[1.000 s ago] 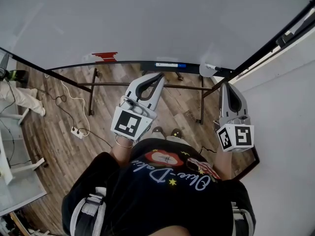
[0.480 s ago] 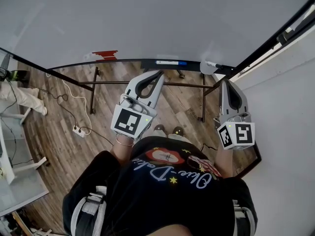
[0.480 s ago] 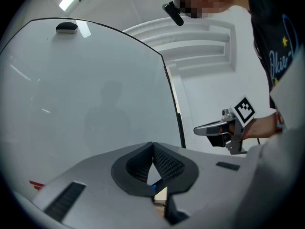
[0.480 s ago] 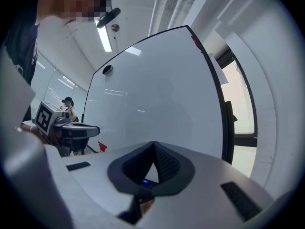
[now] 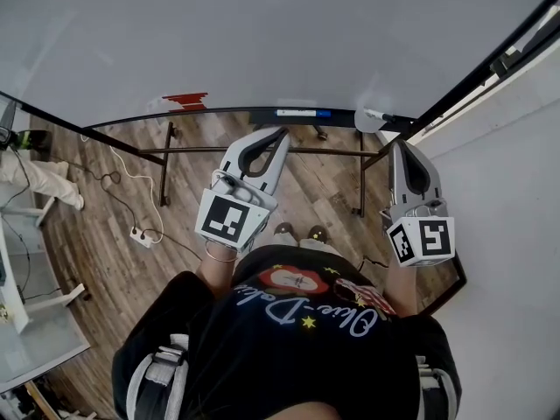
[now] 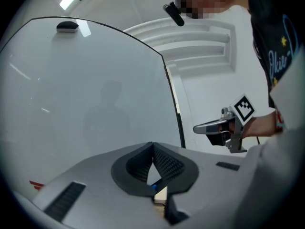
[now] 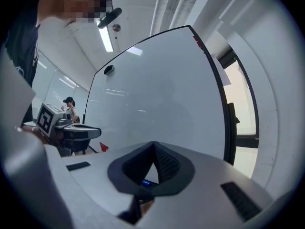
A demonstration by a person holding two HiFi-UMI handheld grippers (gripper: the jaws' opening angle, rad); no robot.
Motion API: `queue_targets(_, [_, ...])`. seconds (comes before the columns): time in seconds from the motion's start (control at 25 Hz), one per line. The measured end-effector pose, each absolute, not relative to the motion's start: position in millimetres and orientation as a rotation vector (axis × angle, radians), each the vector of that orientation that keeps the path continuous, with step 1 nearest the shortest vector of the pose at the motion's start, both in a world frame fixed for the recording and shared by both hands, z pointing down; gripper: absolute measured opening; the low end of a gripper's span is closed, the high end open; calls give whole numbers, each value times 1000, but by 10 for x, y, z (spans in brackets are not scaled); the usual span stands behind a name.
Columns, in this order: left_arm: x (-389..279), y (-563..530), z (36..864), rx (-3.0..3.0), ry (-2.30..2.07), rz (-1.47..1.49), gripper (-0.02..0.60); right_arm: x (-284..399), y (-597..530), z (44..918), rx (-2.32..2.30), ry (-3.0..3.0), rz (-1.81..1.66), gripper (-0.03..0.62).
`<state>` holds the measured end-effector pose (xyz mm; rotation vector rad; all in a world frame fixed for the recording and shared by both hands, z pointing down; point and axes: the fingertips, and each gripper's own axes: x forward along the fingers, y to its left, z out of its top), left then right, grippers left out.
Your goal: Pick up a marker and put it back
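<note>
Two grippers are hovering side by side in front of the whiteboard [image 5: 262, 42], both pointing toward its bottom edge. The left gripper [image 5: 284, 133] is holding its jaws clenched tip to tip with nothing between them, and the right gripper [image 5: 398, 145] is doing the same, clenched and empty. The marker [image 5: 302, 113] is lying flat on the ledge along the whiteboard's bottom edge, its blue end pointing toward the right corner. It is lying just beyond the left gripper's tips, apart from both grippers. A red item [image 5: 185, 101] is sitting nearer the left end of that edge, and a round white piece [image 5: 367, 122] is sitting toward the right end. The person is standing on a wooden floor [image 5: 114, 234].
</note>
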<state>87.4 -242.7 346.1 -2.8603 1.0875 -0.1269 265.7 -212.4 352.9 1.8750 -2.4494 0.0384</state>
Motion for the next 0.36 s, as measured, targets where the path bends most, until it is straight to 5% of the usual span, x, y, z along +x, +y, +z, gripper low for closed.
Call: queue_targets(0.36, [797, -2455, 3480, -2860, 1101, -105, 3, 2590, -2128, 3592, 1891, -2456, 56, 0])
